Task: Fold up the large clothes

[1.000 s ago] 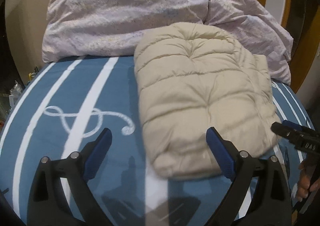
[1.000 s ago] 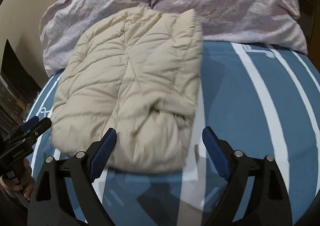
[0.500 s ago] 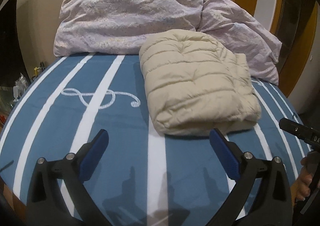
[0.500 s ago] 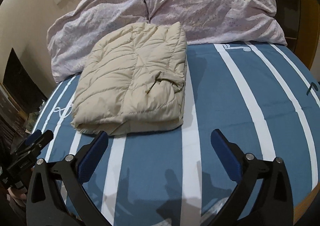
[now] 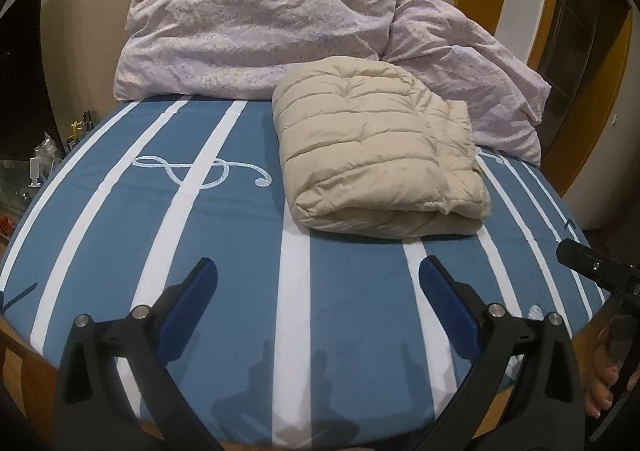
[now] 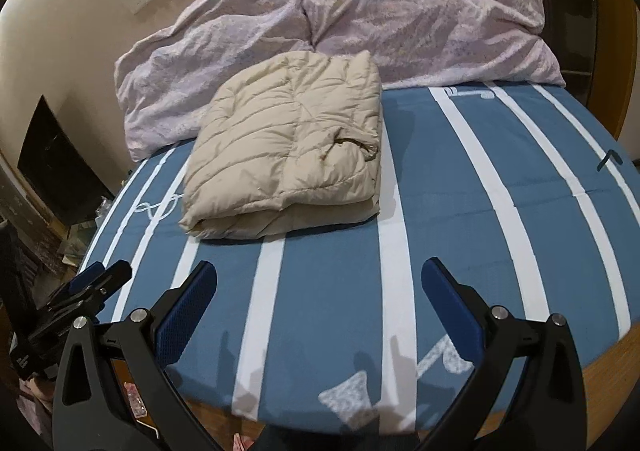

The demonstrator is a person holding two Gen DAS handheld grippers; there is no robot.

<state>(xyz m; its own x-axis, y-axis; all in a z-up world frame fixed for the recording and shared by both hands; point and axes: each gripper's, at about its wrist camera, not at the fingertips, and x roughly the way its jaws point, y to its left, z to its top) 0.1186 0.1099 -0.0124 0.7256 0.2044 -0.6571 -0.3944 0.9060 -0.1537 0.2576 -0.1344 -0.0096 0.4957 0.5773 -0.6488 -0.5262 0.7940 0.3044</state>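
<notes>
Two grippers, both spread wide with nothing between the jaws. Left gripper [image 5: 318, 279] and right gripper [image 6: 320, 279] hang over the near edge of the blue bedsheet with white stripes [image 5: 224, 259], well apart from the garment. The right one's jaws have just been opening, with nothing in them.

The cream quilted puffer jacket [image 5: 372, 147] lies folded into a thick rectangular bundle on the sheet, far end touching the crumpled lilac duvet [image 5: 256, 39] heaped at the head of the bed.

The fold looks finished to me.

Risks from here:
- Puffy fill is springy. The top layer could creep open unweighted; the fold edge nearest us already bulges.
- A loose flap with a dark lining shows on the right-hand corner in the right wrist view. It could snag a jaw if anyone regrips.
- Slick shell on a smooth sheet: a nudge would slide the whole stack.
</notes>
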